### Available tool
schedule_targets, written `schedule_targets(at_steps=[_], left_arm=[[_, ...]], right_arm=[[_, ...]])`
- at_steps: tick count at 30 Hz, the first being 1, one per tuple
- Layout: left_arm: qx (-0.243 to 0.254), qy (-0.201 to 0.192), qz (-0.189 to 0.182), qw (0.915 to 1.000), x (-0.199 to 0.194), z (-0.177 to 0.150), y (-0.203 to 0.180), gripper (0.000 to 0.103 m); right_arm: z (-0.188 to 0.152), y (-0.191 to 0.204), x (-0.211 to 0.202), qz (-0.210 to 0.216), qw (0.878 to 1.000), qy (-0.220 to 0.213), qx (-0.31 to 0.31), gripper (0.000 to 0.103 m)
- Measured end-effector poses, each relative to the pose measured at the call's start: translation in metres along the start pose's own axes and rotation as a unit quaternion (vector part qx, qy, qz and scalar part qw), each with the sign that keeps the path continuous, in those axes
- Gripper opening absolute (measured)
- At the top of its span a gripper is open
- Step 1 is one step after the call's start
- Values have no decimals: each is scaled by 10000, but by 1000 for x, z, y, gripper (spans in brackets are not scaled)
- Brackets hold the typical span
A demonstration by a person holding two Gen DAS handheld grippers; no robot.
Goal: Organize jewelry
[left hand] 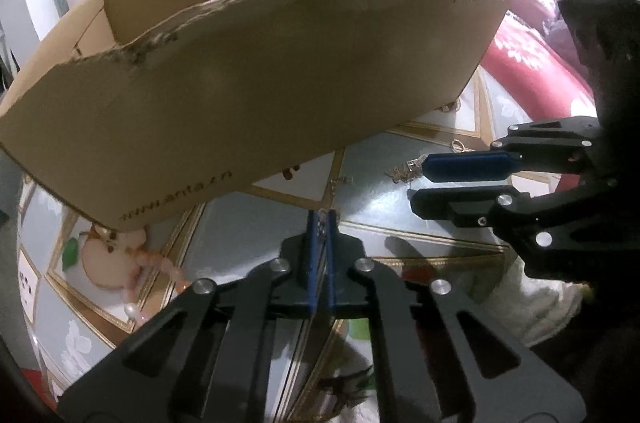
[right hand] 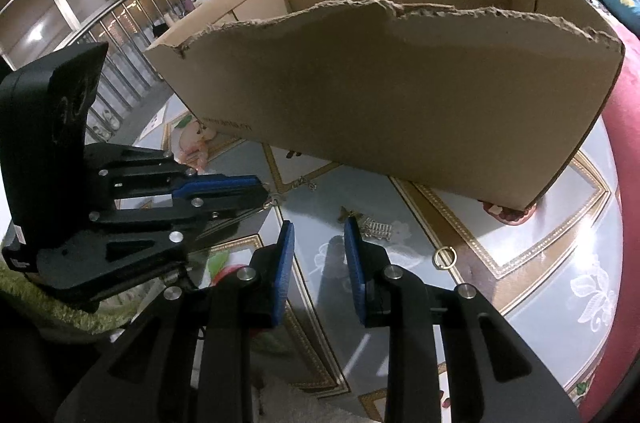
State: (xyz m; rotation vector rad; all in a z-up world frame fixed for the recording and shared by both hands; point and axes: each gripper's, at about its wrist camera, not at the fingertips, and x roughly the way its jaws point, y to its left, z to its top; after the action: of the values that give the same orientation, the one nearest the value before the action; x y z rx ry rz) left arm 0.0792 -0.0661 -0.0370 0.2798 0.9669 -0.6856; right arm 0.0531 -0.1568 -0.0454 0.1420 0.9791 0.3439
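Observation:
A thin silver chain (right hand: 298,185) lies on the glass table, and one end is pinched at the tips of my left gripper (left hand: 322,214), which is shut on it. The right wrist view shows that gripper (right hand: 266,197) low at the left, the chain trailing from its tips. My right gripper (right hand: 318,237) hovers open over the table with nothing between its blue pads. Just beyond it lie a gold butterfly piece (right hand: 348,213), a silver linked piece (right hand: 378,227) and a gold ring (right hand: 445,257). A torn cardboard box (left hand: 280,71) stands behind them.
The cardboard box (right hand: 400,95) fills the far side of the patterned glass table (right hand: 540,263). A pink bead bracelet (left hand: 160,265) lies at the left near the box corner. A red quilt (left hand: 532,63) lies to the right. My right gripper (left hand: 418,183) is close beside the left.

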Motion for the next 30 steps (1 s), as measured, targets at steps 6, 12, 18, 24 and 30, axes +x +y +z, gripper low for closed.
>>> schedule_targets(at_steps=[6,12,18,24,30], left_arm=[[-293,-124,-286,9991,-15,-7,11,0],[-1066,-411,-1069,9877,-30,-13,34,0],[-1440,-576,-1418,9777,-34,-14,42,0],[-1595,-462,-1011,9809,-31,-25,48,0],[-1767,-516,-779,9798,-34,-33,59,0]], right_arm=[[1,3,-2,-25,10000,-20,-19,26],[2,7,1,11,10000,0,-39,26],[2,10,0,23,10000,-17,-63,26],[3,15,5,80,9998,16,-155,26],[10,41,24,100,9974,36,-714,26]])
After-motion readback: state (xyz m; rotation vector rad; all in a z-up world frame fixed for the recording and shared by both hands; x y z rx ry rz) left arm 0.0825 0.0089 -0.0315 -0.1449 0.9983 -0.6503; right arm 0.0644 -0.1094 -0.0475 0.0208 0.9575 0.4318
